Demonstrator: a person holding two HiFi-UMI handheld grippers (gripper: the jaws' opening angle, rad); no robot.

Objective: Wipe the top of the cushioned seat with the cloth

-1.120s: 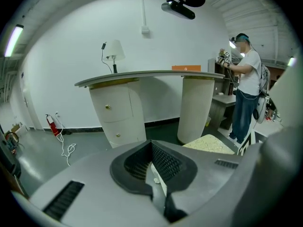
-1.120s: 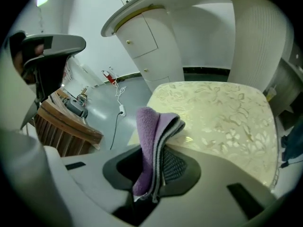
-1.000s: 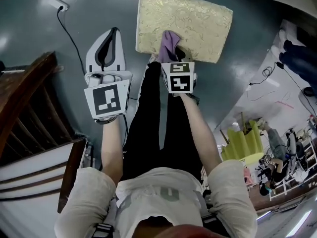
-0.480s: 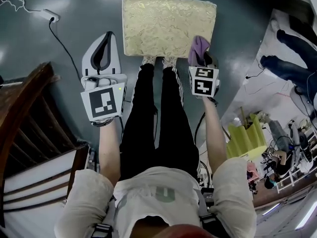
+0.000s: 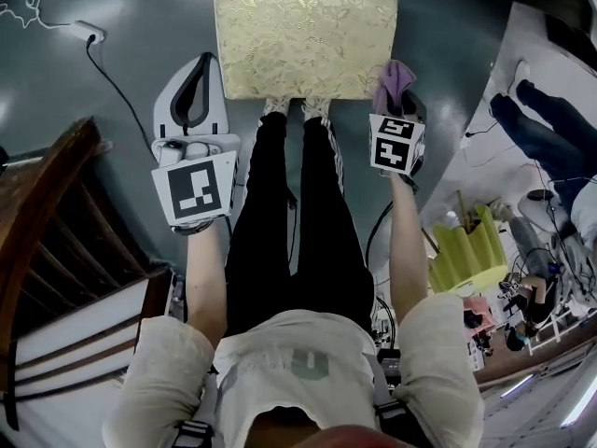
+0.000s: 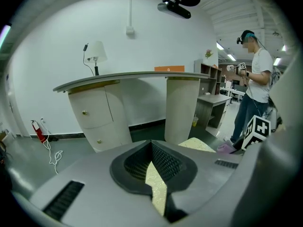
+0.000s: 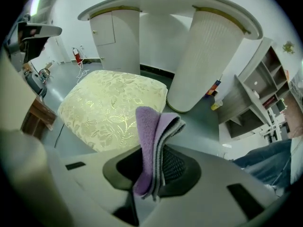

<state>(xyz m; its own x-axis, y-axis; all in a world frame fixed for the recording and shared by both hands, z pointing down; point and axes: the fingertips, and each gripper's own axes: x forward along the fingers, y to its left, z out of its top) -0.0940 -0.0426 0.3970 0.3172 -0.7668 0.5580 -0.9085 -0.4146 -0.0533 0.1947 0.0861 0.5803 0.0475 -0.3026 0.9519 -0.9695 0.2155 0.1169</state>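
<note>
We see the right claw (image 7: 156,170) clamped on a folded purple cloth (image 7: 152,138), whose layered edge stands up out of the dark pads. In the head view that claw (image 5: 398,99) is at the seat's near right corner, and the cloth (image 5: 396,73) sits just beside the cushion's edge rather than on its top. We cannot tell whether the cloth touches the fabric there.

The cushioned seat (image 5: 306,37) stands on the grey floor (image 5: 159,17), directly beyond the person's shoes (image 5: 294,110). It is covered in pale gold fabric with a leaf pattern. From the right gripper view the seat (image 7: 111,108) spreads out to the left of the cloth and beyond it.

The left claw (image 5: 203,68) is held to the left of the seat, near its left corner and apart from it. In the left gripper view the tips of this claw (image 6: 152,148) meet and nothing is gripped between them. Only a narrow slit behind the tips shows a strip of the gold fabric below.

A white power strip (image 5: 89,31) with its cable lies on the floor at the far left, and dark wooden furniture (image 5: 56,213) stands beside the person's left arm. Behind the seat we see a white curved counter (image 7: 170,4) on a ribbed round pillar (image 7: 206,60). In the left gripper view another person (image 6: 253,86) stands at the right.
</note>
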